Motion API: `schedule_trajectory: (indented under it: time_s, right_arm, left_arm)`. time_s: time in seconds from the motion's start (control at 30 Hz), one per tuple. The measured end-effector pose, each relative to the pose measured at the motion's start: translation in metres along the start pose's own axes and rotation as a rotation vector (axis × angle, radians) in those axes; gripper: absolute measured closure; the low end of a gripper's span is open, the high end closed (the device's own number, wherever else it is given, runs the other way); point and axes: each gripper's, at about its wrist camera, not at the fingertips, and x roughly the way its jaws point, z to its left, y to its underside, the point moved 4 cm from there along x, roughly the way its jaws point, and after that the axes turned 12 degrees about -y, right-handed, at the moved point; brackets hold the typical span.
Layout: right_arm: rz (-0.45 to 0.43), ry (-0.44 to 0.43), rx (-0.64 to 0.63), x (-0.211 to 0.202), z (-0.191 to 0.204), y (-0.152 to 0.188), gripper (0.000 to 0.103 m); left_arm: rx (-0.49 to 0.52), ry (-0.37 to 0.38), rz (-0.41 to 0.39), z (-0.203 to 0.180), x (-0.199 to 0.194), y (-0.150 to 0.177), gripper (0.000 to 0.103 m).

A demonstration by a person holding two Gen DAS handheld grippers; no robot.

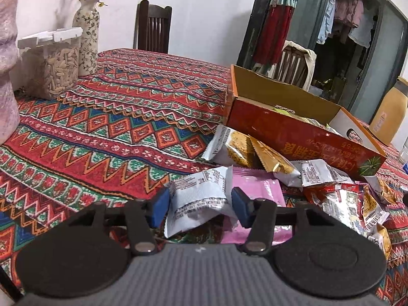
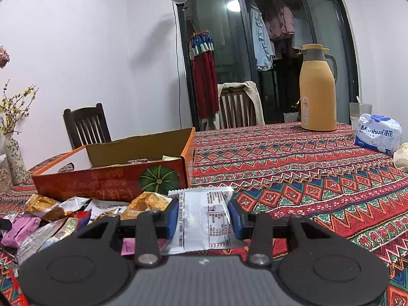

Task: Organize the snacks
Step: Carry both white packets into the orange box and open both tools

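My left gripper (image 1: 200,207) is shut on a white snack packet (image 1: 200,199), held just above the patterned tablecloth, with a pink packet (image 1: 257,191) under it. My right gripper (image 2: 204,219) is shut on another white snack packet (image 2: 205,219). An open orange cardboard box (image 1: 293,132) with a pumpkin picture stands behind the pile of loose snack packets (image 1: 344,204); it also shows in the right wrist view (image 2: 112,181), with loose packets (image 2: 51,216) in front of it. A few packets lie inside the box.
A clear container of seeds (image 1: 51,68) and a flowered vase (image 1: 86,38) stand at the far left. A yellow thermos (image 2: 317,89), a glass (image 2: 359,112) and a tissue pack (image 2: 377,134) stand at the far right. Chairs (image 2: 86,125) ring the table.
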Motion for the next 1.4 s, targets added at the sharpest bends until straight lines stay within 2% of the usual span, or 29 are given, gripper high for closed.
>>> schedule_trajectory:
  time_s: [0.27,0.53,0.73,0.9,1.1,1.4]
  right_arm:
    - [-0.016,-0.003,-0.005,-0.002,0.003,0.000,0.063]
    - [-0.039,-0.006,0.000,-0.007,0.003,0.000,0.063]
    - [-0.033,-0.012,-0.011,-0.010,0.007,-0.008,0.063]
    - [-0.064,-0.034,-0.051,-0.010,0.019,-0.030,0.063]
    - [-0.093,-0.076,-0.106,0.008,0.040,-0.064,0.063]
    - [-0.078,-0.150,-0.141,0.076,0.077,-0.117,0.063]
  left_arm:
    - [0.023,-0.018,-0.032,0.002,-0.008,-0.001,0.057]
    - [0.065,-0.032,-0.108,-0.005,-0.022,-0.012,0.057]
    - [0.095,-0.015,-0.170,-0.020,-0.033,-0.029,0.057]
    - [0.117,0.010,-0.222,-0.037,-0.036,-0.049,0.057]
    - [0.139,0.050,-0.289,-0.066,-0.039,-0.080,0.057]
    - [0.151,0.072,-0.344,-0.112,-0.020,-0.121,0.057]
